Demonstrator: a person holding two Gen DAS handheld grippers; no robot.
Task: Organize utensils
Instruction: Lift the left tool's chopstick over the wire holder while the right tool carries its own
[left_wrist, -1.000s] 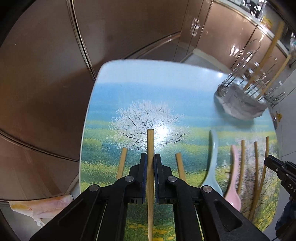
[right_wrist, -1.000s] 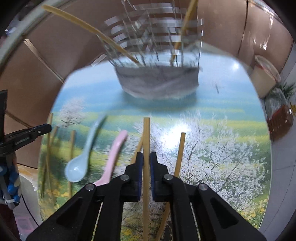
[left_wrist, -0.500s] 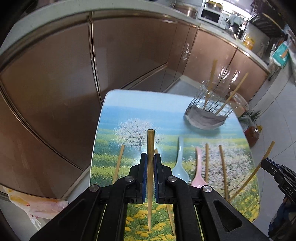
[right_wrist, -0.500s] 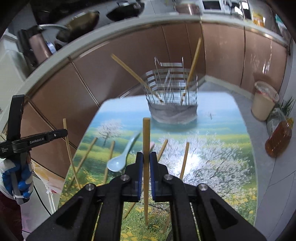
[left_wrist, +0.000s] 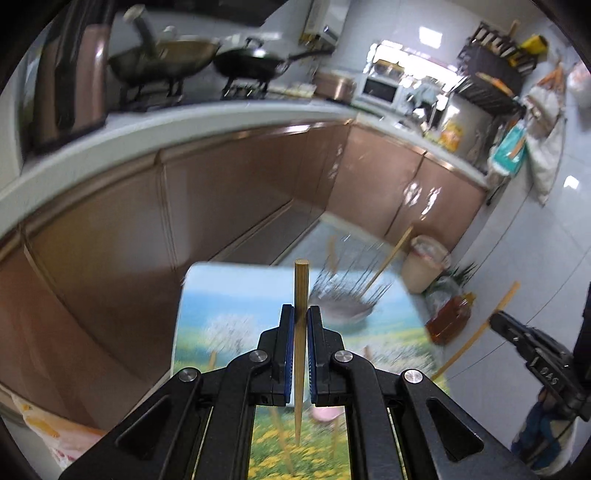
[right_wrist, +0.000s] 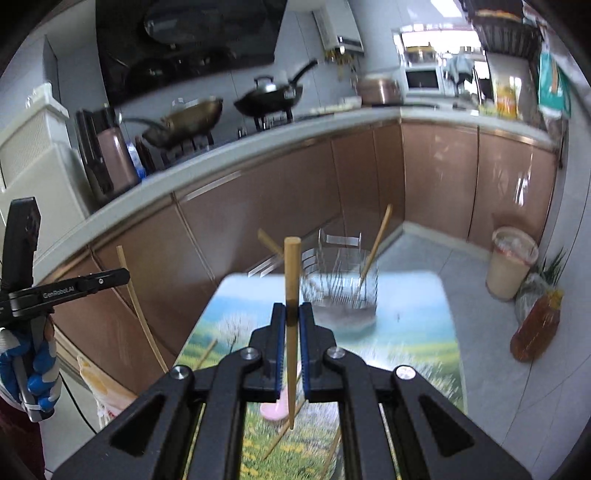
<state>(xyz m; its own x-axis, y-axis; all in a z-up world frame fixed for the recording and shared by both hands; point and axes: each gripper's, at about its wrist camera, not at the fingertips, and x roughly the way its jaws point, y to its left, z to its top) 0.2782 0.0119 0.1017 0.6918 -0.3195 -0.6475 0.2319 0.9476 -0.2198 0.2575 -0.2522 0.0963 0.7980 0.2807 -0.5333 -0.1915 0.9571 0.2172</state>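
Though motion-blurred, wire holder (left_wrist: 343, 295) discernible.

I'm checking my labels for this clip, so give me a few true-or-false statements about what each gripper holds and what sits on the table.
1. The left gripper is shut on a wooden chopstick. True.
2. The right gripper is open, holding nothing. False: its jaws clamp another wooden chopstick.
3. The round wire utensil basket already holds chopsticks. True.
4. The pink spoon stands in the basket. False: it lies on the landscape-print table.
5. More chopsticks lie on the table. True.
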